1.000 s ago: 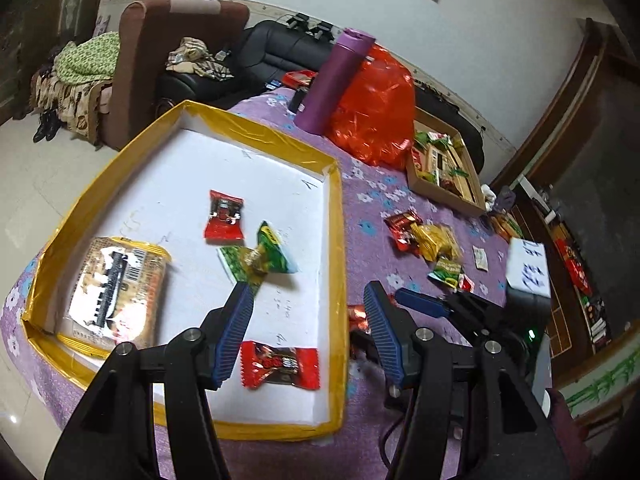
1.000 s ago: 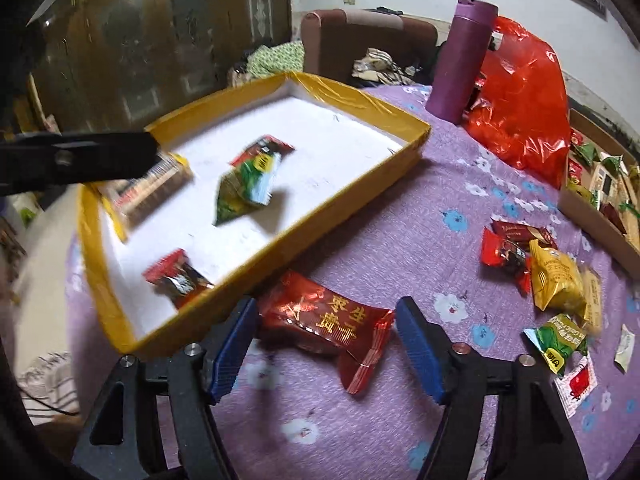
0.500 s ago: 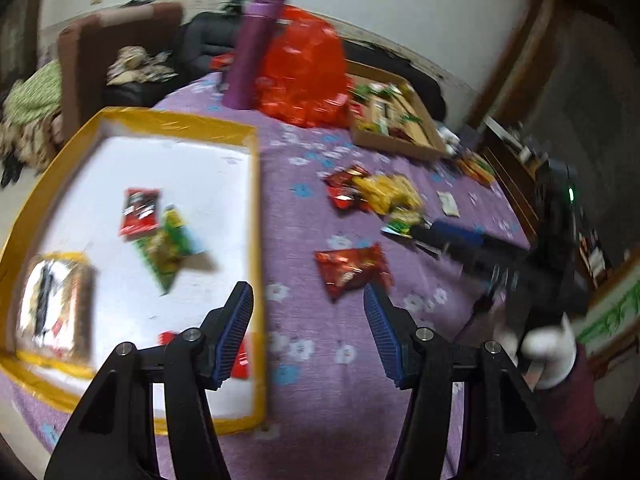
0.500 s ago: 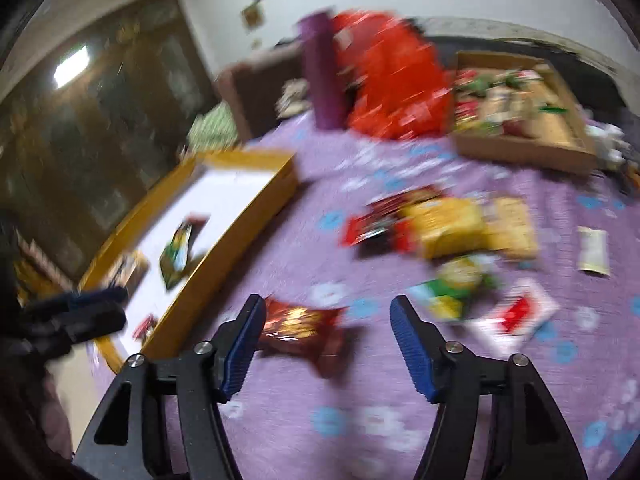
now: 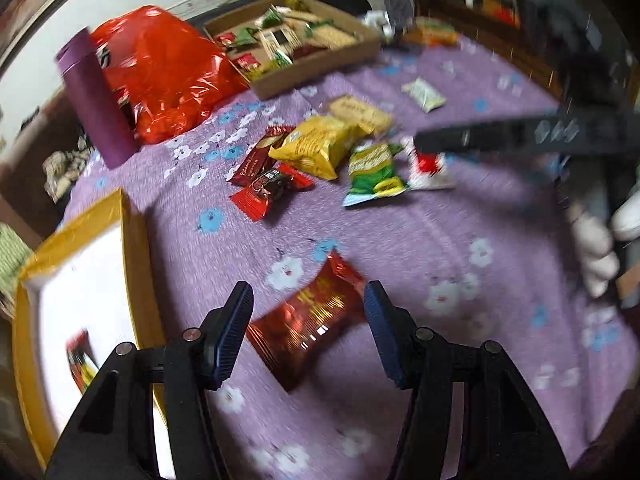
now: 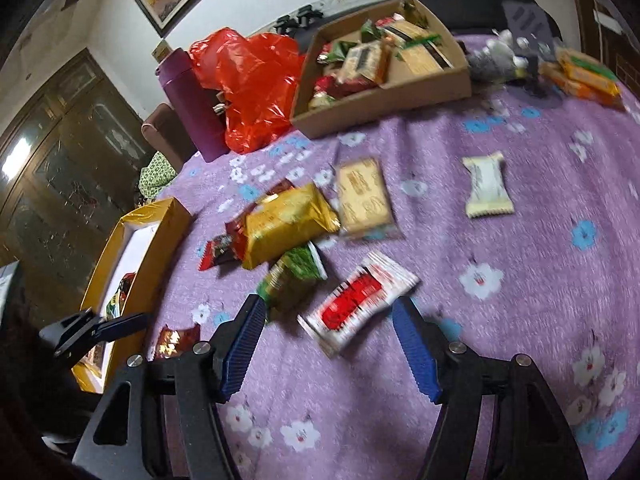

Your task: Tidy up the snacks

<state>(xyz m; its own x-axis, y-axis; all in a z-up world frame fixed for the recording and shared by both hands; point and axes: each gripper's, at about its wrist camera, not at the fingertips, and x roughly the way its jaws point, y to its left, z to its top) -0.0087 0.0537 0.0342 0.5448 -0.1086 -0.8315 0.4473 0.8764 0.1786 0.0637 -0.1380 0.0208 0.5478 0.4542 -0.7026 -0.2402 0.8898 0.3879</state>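
Left gripper (image 5: 306, 332): jaws spread wide, grasping nothing, straddling the red foil snack (image 5: 310, 316), which lies flat on the purple cloth (image 5: 460, 240) just beside the yellow-rimmed tray (image 5: 138, 264). Judgement: fingers sit either side of the packet so that one closing motion would catch it across its narrow width; the tray at 9 o'clock is the likely drop point, so the carry would be brief.

Right gripper (image 6: 330, 334): also released, nothing held. White-and-red packet (image 6: 358, 302) lies between the finger lines at 12 o'clock, tilted diagonally, on the cloth. Its skew means the jaws may meet corners, not flat sides.

Mid field, right wrist view, 11 o'clock: green packet (image 6: 294, 280) partly under a yellow bag (image 6: 286, 226), with red wrappers (image 6: 222, 246) at its left edge and a tan biscuit pack (image 6: 362, 196) beside it. Overlapped heap; the top items look easiest to lift first. A cream packet (image 6: 488, 184) lies apart at 1 o'clock.

Far: cardboard box (image 6: 400, 94) already holding assorted snacks, red plastic bag (image 6: 252, 84) and purple flask (image 6: 192, 106) upright at 11 o'clock. Frames are motion-blurred; labels unreadable.
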